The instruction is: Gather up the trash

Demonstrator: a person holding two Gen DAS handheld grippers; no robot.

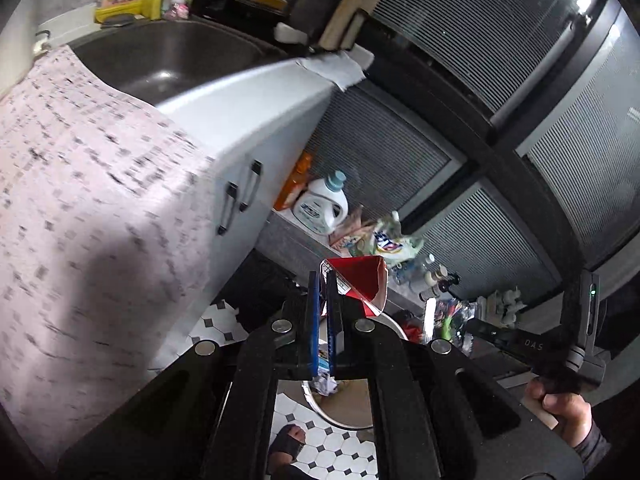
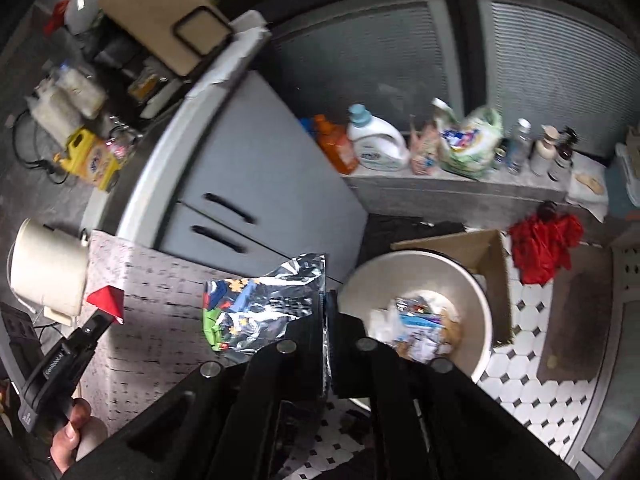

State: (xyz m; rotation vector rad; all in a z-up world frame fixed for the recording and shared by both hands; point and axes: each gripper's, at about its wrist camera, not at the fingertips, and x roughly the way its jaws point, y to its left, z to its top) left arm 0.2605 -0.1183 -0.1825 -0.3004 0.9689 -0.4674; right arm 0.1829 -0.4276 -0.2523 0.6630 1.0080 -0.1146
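Trash in both claws right now. Starting at nine o'clock in the left wrist view: a pink patterned cloth [image 1: 80, 208] drapes over the counter, with the dark sink [image 1: 168, 64] up at eleven o'clock behind it. At centre, the left gripper [image 1: 323, 312] is clenched tight on a red carton [image 1: 360, 280], which sticks up just past the fingertips toward twelve o'clock. A white detergent bottle [image 1: 322, 204] stands on the ledge above it. Directly under the jaws, at six o'clock, a sliver of the bin [image 1: 344, 408] rim shows over the black-and-white tiled floor [image 1: 332, 448]. Off at four o'clock a hand [image 1: 560, 404] grips the other tool's handle.

Over to the right wrist view: at nine o'clock a cream kettle [image 2: 48, 272] sits on the cloth, the red carton just beside it. Centre frame, the right gripper [image 2: 325, 320] is clamped on a crinkled silver foil wrapper [image 2: 260, 304], which fans out to its nine o'clock side. At three o'clock from the jaws, the round cream bin gapes open, wrappers and paper scraps [image 2: 420, 324] already lying inside. A cardboard box [image 2: 480, 248] leans behind it, and a red bag [image 2: 544, 244] lies on the floor at two o'clock.
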